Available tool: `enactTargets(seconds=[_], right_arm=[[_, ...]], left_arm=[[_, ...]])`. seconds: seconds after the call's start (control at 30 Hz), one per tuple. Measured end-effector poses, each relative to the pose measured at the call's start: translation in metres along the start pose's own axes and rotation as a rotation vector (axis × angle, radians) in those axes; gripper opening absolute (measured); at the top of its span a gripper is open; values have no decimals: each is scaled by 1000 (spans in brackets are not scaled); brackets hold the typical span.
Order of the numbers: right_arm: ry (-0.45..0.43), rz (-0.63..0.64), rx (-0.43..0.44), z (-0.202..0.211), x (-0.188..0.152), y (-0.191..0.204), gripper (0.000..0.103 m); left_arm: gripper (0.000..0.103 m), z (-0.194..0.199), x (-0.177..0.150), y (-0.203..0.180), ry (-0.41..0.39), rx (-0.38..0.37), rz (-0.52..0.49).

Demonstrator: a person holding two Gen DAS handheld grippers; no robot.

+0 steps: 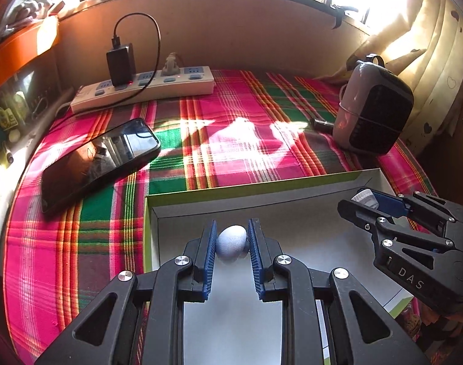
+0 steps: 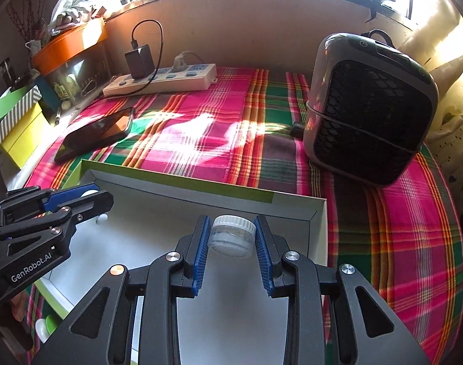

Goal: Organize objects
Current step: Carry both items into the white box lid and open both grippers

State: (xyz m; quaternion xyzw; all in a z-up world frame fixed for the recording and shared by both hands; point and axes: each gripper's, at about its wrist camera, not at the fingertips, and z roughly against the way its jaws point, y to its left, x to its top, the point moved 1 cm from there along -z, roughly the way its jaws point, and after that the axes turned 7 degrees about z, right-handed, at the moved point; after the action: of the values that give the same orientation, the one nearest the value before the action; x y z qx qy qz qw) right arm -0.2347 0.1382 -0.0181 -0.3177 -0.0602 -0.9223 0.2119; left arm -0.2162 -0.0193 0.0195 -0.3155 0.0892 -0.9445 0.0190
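Note:
A shallow white box with green edges [image 1: 201, 196] [image 2: 292, 197] lies on the plaid cloth. My left gripper [image 1: 231, 240] is shut on a pale blue egg-shaped object [image 1: 231, 241] and holds it over the box's left part. My right gripper [image 2: 231, 237] is shut on a small clear jar with a white lid [image 2: 232, 236] over the box's right part. The right gripper also shows in the left wrist view [image 1: 368, 202], with the jar [image 1: 365, 197] between its fingers. The left gripper shows in the right wrist view [image 2: 88, 196].
A black phone [image 1: 100, 158] [image 2: 97, 132] lies left of the box. A white power strip [image 1: 146, 88] [image 2: 161, 80] with a black charger [image 1: 120, 64] sits at the back. A grey-and-black heater [image 1: 374, 109] [image 2: 368, 109] stands at the right. Boxes [image 2: 21, 121] line the left edge.

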Motion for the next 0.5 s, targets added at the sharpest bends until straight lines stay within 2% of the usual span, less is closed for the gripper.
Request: enactTargets(seconds=[0.5], right_arm=[[42,7,-25,-10,4,0,31]], left_arm=[[20,-16,0,2,26,28,-4]])
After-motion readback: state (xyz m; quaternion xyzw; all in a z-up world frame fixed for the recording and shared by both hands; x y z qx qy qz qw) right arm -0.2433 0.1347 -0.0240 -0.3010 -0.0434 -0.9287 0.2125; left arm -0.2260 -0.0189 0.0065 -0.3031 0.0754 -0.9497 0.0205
